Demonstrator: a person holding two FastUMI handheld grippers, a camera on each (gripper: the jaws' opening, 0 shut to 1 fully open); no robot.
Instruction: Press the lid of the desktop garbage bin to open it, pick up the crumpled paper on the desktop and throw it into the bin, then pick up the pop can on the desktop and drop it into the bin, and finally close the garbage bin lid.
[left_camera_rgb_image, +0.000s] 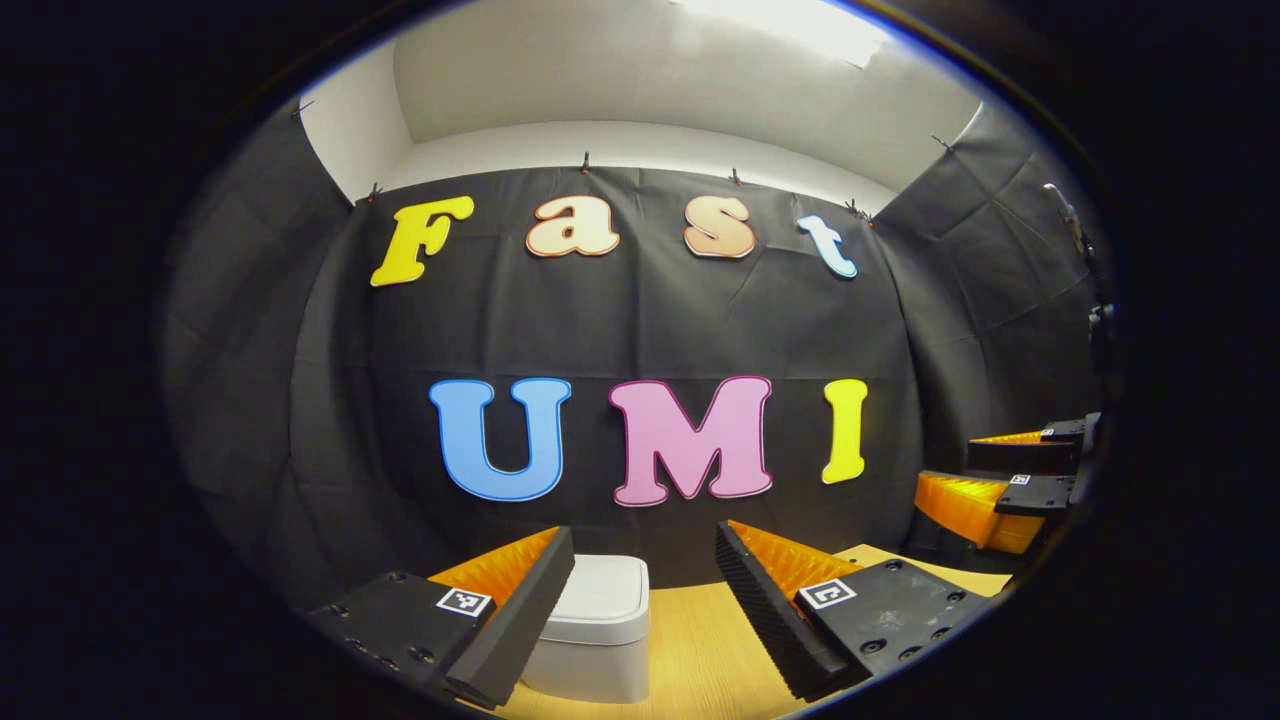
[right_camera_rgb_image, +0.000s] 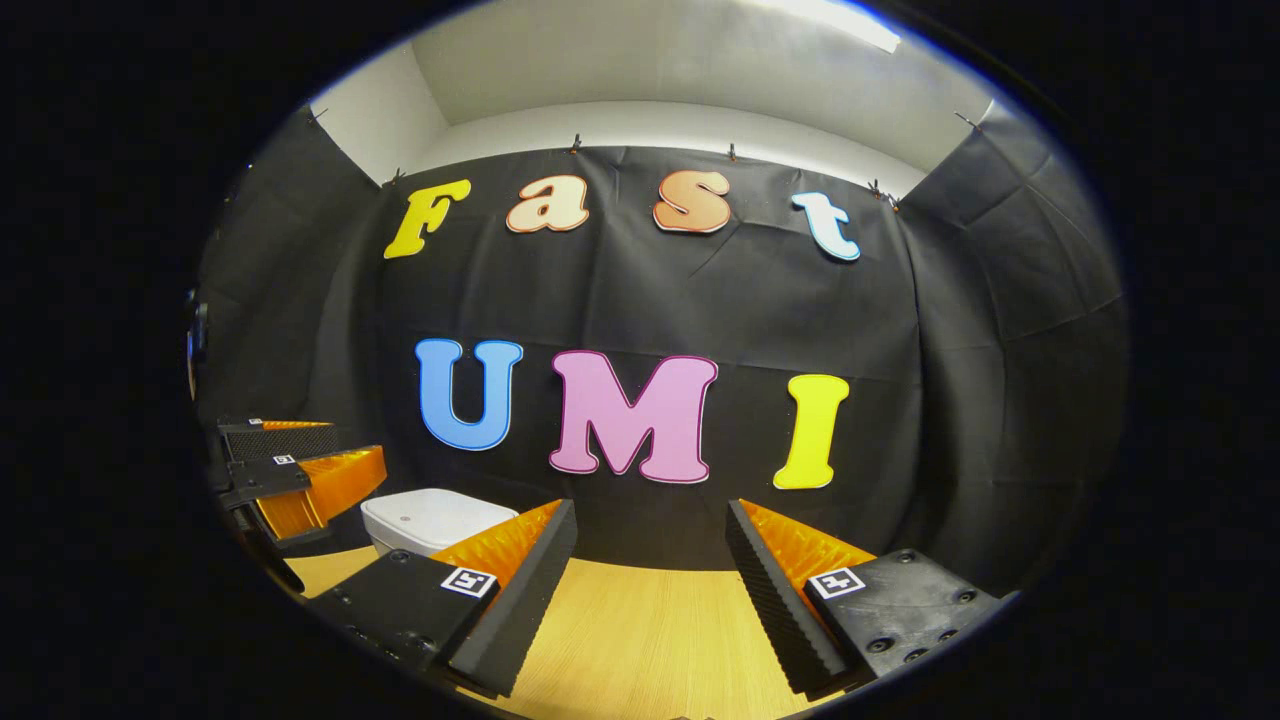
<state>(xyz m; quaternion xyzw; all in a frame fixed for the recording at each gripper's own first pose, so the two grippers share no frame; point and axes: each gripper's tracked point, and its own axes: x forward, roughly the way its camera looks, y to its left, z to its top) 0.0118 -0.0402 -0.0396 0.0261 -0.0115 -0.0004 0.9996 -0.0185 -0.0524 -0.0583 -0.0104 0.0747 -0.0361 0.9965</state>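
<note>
here, in the left gripper view, the left tongs (left_camera_rgb_image: 645, 610) are held above the wooden counter (left_camera_rgb_image: 700, 650) with the two fingers spread wide apart and nothing between them, so they are released. the white garbage bin (left_camera_rgb_image: 595, 625) stands on the counter just behind the left finger (left_camera_rgb_image: 515, 625) of these tongs, which covers a part of its left side; its lid (left_camera_rgb_image: 605, 590) lies flat and closed on top. the bin stands close to the black cloth wall (left_camera_rgb_image: 640, 320) at the back. at the right edge of the same view the right tongs (left_camera_rgb_image: 1005, 480) show farther off, turned on their side, one finger above the other with a gap between them, and they hold nothing. in the right gripper view, the right tongs (right_camera_rgb_image: 650, 595) are also released, fingers well apart over a bare part of the counter (right_camera_rgb_image: 640, 630), touching nothing. the garbage bin (right_camera_rgb_image: 430, 520) shows there to the left, partly behind the left finger of these tongs, with the lid (right_camera_rgb_image: 435, 510) shut and a small round mark on its top. further left in this view the left tongs (right_camera_rgb_image: 300, 465) hang near the bin, at its left side and a little higher than its lid, not touching it as far as i can see, with the fingers apart. behind everything the black cloth wall (right_camera_rgb_image: 900, 330) closes the booth, and above it a pale wall and a ceiling (right_camera_rgb_image: 650, 70) with a bright light.
</note>
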